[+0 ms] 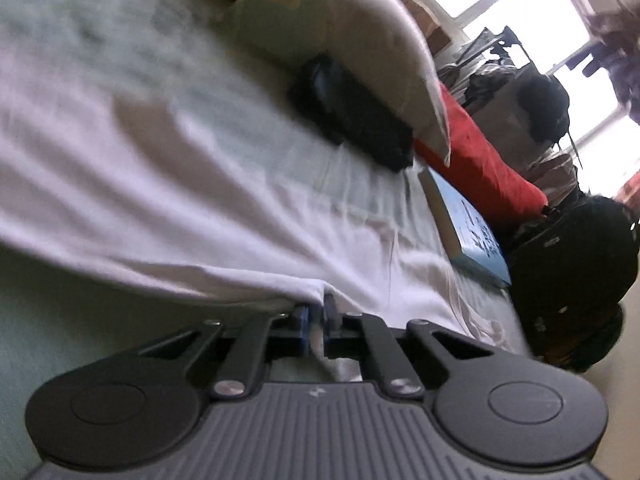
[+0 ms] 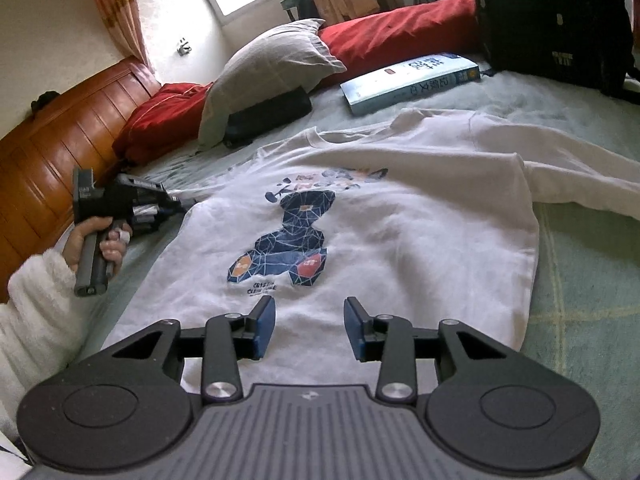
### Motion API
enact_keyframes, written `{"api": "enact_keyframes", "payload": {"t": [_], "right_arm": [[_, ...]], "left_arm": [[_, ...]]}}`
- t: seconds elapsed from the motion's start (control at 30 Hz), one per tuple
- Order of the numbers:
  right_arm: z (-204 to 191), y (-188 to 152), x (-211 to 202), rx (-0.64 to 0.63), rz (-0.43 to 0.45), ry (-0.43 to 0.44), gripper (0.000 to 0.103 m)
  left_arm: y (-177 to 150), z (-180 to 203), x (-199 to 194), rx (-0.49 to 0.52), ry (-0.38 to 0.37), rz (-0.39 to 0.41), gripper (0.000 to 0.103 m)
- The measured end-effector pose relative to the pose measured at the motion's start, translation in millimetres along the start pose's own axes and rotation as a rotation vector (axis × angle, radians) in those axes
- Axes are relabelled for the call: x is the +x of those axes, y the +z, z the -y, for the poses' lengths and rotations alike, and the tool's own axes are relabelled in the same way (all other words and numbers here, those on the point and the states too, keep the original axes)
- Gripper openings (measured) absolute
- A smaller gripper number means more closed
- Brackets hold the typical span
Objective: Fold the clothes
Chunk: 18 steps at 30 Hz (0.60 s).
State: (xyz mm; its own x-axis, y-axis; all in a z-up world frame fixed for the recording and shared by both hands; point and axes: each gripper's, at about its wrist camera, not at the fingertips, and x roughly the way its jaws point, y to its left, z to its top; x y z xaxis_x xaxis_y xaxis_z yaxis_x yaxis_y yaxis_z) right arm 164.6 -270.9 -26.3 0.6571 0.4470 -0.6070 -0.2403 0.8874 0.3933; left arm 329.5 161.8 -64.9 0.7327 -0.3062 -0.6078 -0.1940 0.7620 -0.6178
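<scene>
White sweatshirt (image 2: 360, 240) edge pinched in left tool (image 1: 316, 316).

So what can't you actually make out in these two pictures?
- Left wrist view: motion blur smears the white sweatshirt.
- Right wrist view: the sweatshirt's right sleeve runs off the edge.
- Right wrist view: the left gripper is too small to show its jaws.
- Book: title unreadable.

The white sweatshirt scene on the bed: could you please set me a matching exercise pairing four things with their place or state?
Things:
1. white sweatshirt with a blue bear print
2. light blue book
3. left gripper
4. right gripper

States:
a. shut on the sweatshirt's edge
b. open above the hem
c. spread flat, print up
d. beside the red bolster

Pairs: 1-c, 2-d, 3-a, 4-b
</scene>
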Motion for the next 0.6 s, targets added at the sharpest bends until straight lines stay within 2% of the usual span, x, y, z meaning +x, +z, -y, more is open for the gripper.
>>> {"api": "enact_keyframes", "payload": {"t": [0.1,0.27,0.43,0.6], "right_arm": [[-0.3,-0.2,-2.1,-0.006,0.002,-0.012,0.043],[-3.1,-1.7,-8.2,-0.010,0.013,-0.021,0.043],[-7.3,-5.7,-24.3,-0.023,0.035,-0.023,0.044],[-8.5,-12.4,-47.2,-0.013,0.077,-0.016,0.046]], "left_arm": [[13.9,13.0,0.5,0.068,0.038,0.013,0.004],[9.4,17.9,2.4,0.145,0.098,-0.061,0.006],[-20.4,18.3,-31.3,0.229,0.109,-0.094,0.008],[-70.0,13.1,-87.7,0.254,0.048,-0.141,0.008]]}}
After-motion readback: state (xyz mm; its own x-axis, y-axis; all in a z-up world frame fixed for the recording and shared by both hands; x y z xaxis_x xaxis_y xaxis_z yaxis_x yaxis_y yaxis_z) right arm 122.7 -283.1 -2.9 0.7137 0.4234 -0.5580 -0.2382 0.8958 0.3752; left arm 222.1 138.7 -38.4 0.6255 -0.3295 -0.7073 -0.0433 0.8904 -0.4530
